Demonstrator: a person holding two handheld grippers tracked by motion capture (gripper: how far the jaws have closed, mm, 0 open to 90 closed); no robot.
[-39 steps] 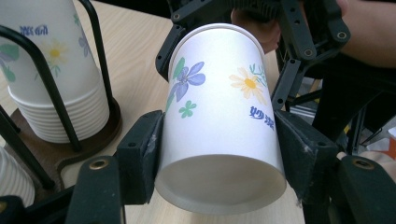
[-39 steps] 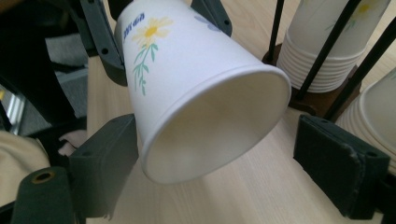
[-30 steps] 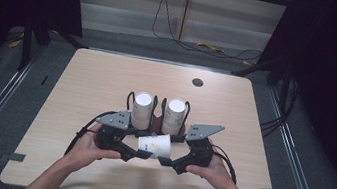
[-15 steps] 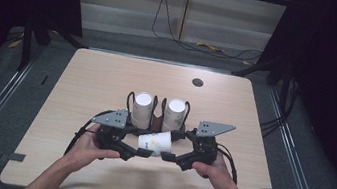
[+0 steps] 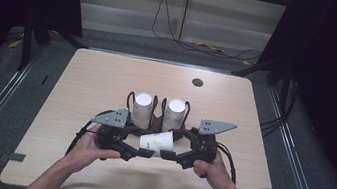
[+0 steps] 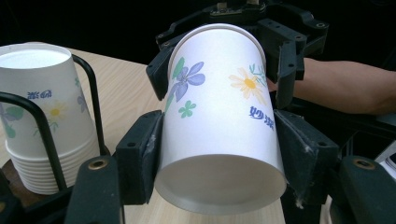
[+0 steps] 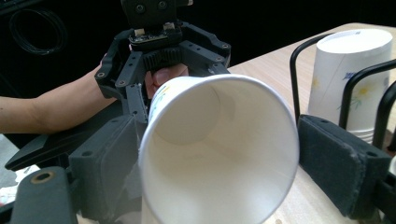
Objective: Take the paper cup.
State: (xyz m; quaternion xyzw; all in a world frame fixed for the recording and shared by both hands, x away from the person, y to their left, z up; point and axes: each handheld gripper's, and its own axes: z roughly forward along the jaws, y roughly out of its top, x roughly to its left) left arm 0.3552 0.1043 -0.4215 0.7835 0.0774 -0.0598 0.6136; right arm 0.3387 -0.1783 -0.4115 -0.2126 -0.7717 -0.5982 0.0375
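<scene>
A white paper cup printed with blue and yellow flowers (image 5: 157,142) is held on its side between the two claws, above the light wooden table (image 5: 93,78), with its long axis running level from one claw to the other. Its closed base is pointed toward the left gripper (image 6: 219,154), whose black padded jaws are drawn narrow and pressed on the cup's wall near the base. Its open mouth is turned toward the right gripper (image 7: 233,163); there the left-hand pad is seen against the rim, while a small gap appears between the rim and the right-hand pad, so whether that claw is gripping cannot be told. Both hands lie equally near the cup, one at each end. Just beyond the claws, two stacks of upturned paper cups (image 5: 143,107) are kept in a black wire holder (image 5: 155,118). In the high view the cup's rim and base are partly covered by the jaws, and the pads' contact is too small to judge. A handover from one claw to the other would likely depend on this end-to-end alignment.
</scene>
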